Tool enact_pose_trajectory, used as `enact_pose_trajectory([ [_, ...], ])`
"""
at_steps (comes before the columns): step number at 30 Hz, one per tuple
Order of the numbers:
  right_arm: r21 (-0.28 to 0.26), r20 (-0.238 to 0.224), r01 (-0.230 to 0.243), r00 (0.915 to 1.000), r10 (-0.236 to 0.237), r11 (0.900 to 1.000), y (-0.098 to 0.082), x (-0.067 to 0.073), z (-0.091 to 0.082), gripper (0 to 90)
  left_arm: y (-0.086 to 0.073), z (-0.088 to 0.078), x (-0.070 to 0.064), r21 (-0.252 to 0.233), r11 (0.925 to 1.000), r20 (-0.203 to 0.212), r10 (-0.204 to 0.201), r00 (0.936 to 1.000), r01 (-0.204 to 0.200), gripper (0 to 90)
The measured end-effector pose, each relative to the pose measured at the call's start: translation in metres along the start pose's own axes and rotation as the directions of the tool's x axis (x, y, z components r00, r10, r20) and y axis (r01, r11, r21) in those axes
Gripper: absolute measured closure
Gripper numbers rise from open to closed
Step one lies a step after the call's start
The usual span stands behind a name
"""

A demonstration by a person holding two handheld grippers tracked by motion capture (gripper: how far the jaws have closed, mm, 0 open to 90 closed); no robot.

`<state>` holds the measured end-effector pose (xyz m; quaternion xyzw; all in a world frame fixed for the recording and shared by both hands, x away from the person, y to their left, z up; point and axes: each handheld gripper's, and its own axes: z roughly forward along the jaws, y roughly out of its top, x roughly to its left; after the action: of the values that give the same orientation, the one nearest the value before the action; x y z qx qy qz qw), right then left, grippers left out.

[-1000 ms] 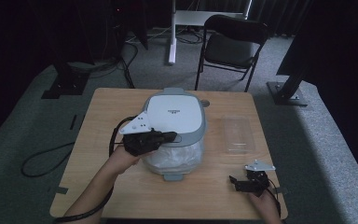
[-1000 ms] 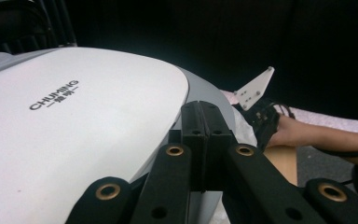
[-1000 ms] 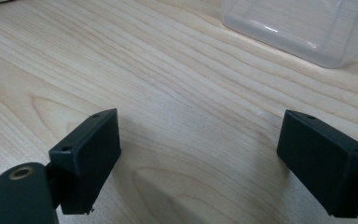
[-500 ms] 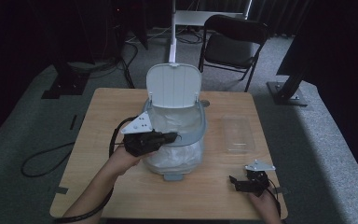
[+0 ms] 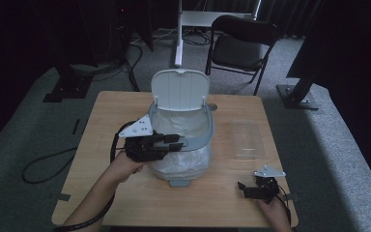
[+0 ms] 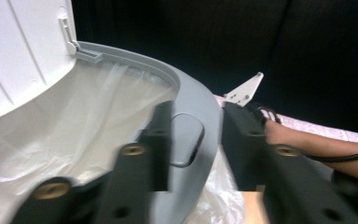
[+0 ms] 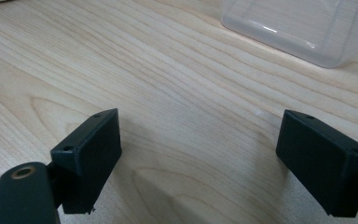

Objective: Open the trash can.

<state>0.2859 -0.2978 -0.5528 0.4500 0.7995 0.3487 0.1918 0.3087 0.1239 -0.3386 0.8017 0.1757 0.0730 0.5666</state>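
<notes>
With our left gripper [image 5: 176,141] just spread astride the lined grey bin's rim [image 6: 193,107], apparently untouched, we should withdraw gently, sparing the raised white lid [image 5: 180,90].

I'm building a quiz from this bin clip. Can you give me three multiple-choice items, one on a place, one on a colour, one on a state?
1. Where does the clear plastic container lie?
A. inside the bin
B. on the table, on the far side of the bin from the left gripper
C. on the chair

2. What colour is the bin's lid?
A. white
B. red
C. black

3. How does the lid stand?
A. shut
B. lying on the table
C. raised upright

Answers: 1 B, it rests on the table beside the bin, opposite the left gripper. 2 A, the lid looks white. 3 C, it stands up over the bag-lined bin.
</notes>
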Motion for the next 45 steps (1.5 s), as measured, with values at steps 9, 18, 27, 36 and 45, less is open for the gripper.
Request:
enact_pose_trajectory([
  [9,-0.002,-0.013,0.001,0.9999,-0.001,1.000,-0.001,0.000,-0.001,13.1,0.000,0.001,0.003,-0.002,0.9998,0.003,-0.018,0.9998,0.018,31.3],
  [18,-0.002,-0.013,0.001,0.9999,-0.001,1.000,-0.001,0.000,-0.001,13.2,0.006,-0.008,-0.001,0.000,0.9999,-0.011,0.011,0.9999,-0.011,18.3],
  [27,-0.001,-0.012,0.001,0.9999,-0.001,1.000,-0.001,0.000,-0.001,13.1,0.008,-0.018,0.006,-0.007,1.0000,-0.050,-0.007,0.9987,0.007,10.7],
  [36,-0.001,-0.011,0.002,0.9999,-0.002,1.000,-0.001,0.000,-0.001,13.2,0.003,-0.026,0.011,-0.015,0.9991,-0.120,-0.040,0.9919,0.039,1.8],
  [45,-0.001,-0.009,0.003,1.0000,-0.003,1.000,-0.001,0.000,-0.001,13.2,-0.009,-0.036,0.018,-0.073,0.9965,-0.174,-0.053,0.9834,0.041,1.8],
])
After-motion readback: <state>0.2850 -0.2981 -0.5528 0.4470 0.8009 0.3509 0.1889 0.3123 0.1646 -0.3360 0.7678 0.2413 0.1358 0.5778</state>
